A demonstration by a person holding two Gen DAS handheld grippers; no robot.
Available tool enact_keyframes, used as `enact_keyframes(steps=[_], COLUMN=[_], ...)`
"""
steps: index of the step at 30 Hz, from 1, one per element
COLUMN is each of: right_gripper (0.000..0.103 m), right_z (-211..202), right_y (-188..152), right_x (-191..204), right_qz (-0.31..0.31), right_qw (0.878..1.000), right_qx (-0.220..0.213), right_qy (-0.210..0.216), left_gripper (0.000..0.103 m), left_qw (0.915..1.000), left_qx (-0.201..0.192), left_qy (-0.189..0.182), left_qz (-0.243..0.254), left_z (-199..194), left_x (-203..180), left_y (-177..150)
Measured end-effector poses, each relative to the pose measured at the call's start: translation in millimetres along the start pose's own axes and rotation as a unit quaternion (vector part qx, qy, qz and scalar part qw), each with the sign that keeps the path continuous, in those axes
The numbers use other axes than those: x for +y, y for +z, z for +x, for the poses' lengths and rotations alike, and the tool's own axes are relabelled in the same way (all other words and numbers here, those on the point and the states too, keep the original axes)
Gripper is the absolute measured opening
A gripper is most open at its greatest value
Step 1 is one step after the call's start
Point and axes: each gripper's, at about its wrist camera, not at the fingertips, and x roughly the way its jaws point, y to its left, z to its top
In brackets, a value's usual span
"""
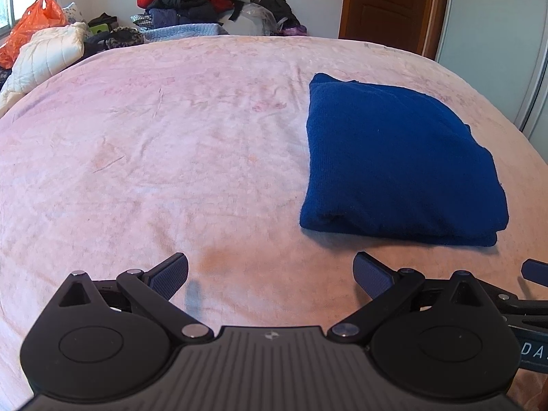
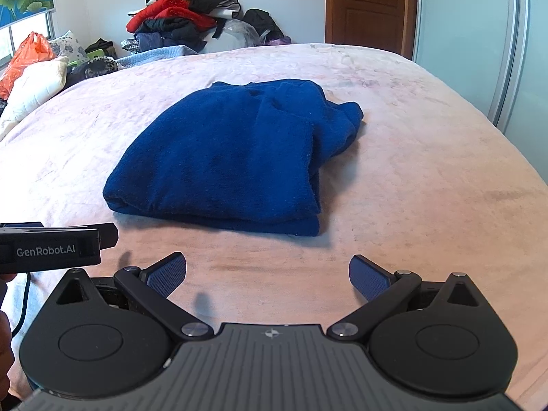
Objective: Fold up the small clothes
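Observation:
A dark blue knitted garment (image 1: 397, 157) lies folded into a thick rectangle on the pink bedspread (image 1: 171, 144). It also shows in the right wrist view (image 2: 233, 157), with a loose bunched part at its far right corner. My left gripper (image 1: 270, 274) is open and empty, just short of the garment's near edge and to its left. My right gripper (image 2: 268, 274) is open and empty, a little back from the garment's near edge. The left gripper's body (image 2: 51, 246) shows at the left of the right wrist view.
A heap of red, black and blue clothes (image 1: 191, 0) is piled beyond the bed's far edge. An orange plastic bag (image 1: 30, 24) and a cream quilt (image 1: 44, 54) lie at the far left. A brown door (image 1: 390, 3) and a pale wardrobe (image 1: 493, 41) stand at the right.

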Motion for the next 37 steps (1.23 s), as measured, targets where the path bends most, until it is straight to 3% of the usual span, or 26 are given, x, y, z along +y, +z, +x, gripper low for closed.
enact_keyframes(steps=[26,37], right_gripper=[0.102,0.102], right_z=[0.3,0.0], right_y=[-2.0,-1.5], right_x=[0.4,-2.0], right_qz=[0.001,0.008], right_qw=[1.0,1.0], right_qx=[-0.002,-0.003], right_qy=[0.004,0.011], left_gripper=[0.103,0.103], left_qw=[1.0,0.9997], left_qx=[0.005,-0.019], left_qy=[0.005,-0.002], left_qz=[0.005,0.015], left_z=[2.4,-2.1], left_x=[-1.3,-3.8], left_y=[-2.3,-1.1])
